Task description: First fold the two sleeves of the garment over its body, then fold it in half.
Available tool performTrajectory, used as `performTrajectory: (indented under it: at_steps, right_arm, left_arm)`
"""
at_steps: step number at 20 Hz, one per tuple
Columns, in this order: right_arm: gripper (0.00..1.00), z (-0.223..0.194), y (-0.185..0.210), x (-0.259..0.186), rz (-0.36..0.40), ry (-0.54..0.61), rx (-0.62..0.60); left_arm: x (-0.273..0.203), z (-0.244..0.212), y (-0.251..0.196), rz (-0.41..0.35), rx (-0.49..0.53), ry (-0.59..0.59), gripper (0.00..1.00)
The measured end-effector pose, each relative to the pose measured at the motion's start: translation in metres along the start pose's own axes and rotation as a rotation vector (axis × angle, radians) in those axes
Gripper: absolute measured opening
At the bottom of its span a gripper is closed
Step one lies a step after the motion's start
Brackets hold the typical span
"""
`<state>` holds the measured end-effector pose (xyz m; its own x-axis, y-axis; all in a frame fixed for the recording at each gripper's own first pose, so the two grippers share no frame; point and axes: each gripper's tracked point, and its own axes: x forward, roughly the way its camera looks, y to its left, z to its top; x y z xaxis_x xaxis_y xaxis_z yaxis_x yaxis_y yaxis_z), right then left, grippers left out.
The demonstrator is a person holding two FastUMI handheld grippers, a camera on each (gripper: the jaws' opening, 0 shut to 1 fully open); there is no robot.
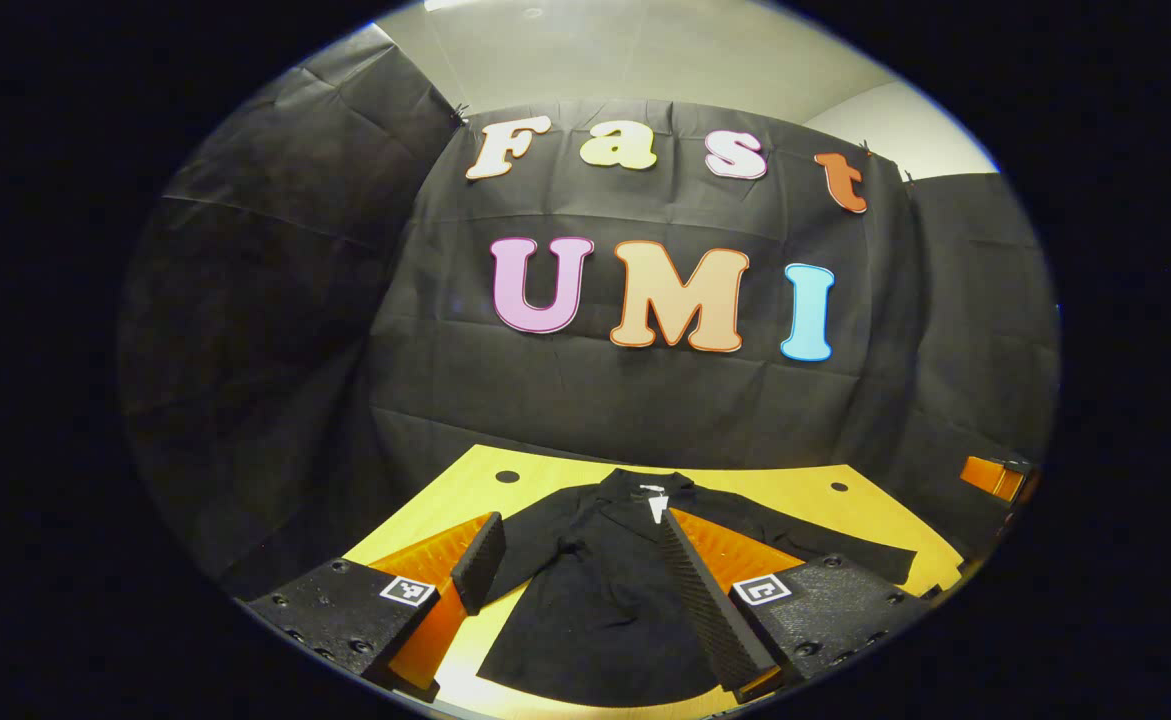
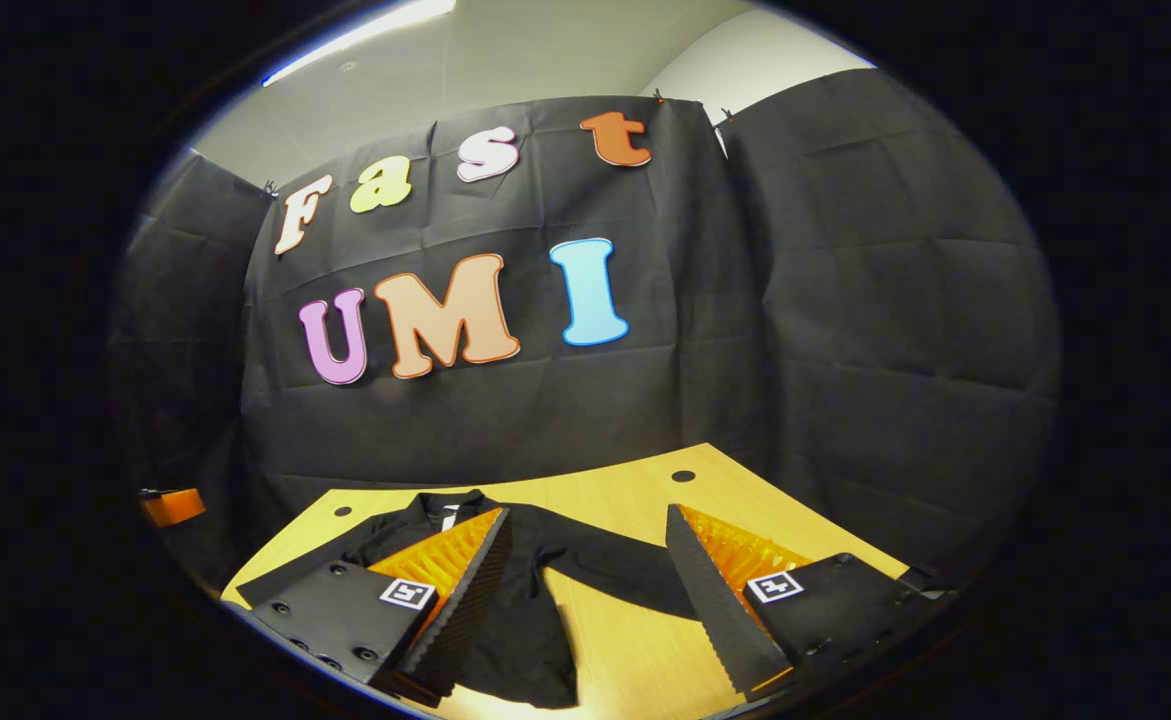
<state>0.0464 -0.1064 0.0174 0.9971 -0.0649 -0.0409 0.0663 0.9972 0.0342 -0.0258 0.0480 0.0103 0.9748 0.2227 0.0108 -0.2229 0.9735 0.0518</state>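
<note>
A black garment (image 1: 595, 600) lies flat on the yellow table (image 1: 545, 475), its collar (image 1: 650, 490) at the far side. One sleeve (image 1: 535, 550) runs towards my left finger; the other sleeve (image 1: 845, 555) stretches out to the right. My left gripper (image 1: 578, 520) hangs open above the garment's body, nothing between its fingers. In the right gripper view the garment (image 2: 515, 610) lies at the lower left and its outstretched sleeve (image 2: 605, 565) crosses between the fingers. My right gripper (image 2: 586, 514) stands open above that sleeve, holding nothing.
The table (image 2: 635, 640) has small round holes (image 1: 507, 476) near its far edge. Black cloth walls close the booth behind and on both sides. An orange part of the other gripper (image 1: 990, 475) shows at the right edge, and likewise an orange part (image 2: 173, 505) at the left.
</note>
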Motion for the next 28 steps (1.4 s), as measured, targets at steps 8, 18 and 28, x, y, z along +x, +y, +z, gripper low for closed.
performTrajectory:
  at_steps: [8,18,28]
  right_arm:
    - [0.97,-0.028,-0.068,0.051,-0.106,0.053,-0.076]
    - [0.97,-0.1,-0.132,0.121,-0.155,0.223,-0.03]
    - [0.98,-0.186,-0.167,0.163,-0.166,0.458,-0.089]
  left_arm:
    - [0.001,-0.01,0.005,0.055,0.025,0.017,0.91]
    - [0.002,-0.019,0.017,0.131,0.078,0.034,0.92]
    - [0.009,-0.024,0.021,0.153,0.074,0.053,0.92]
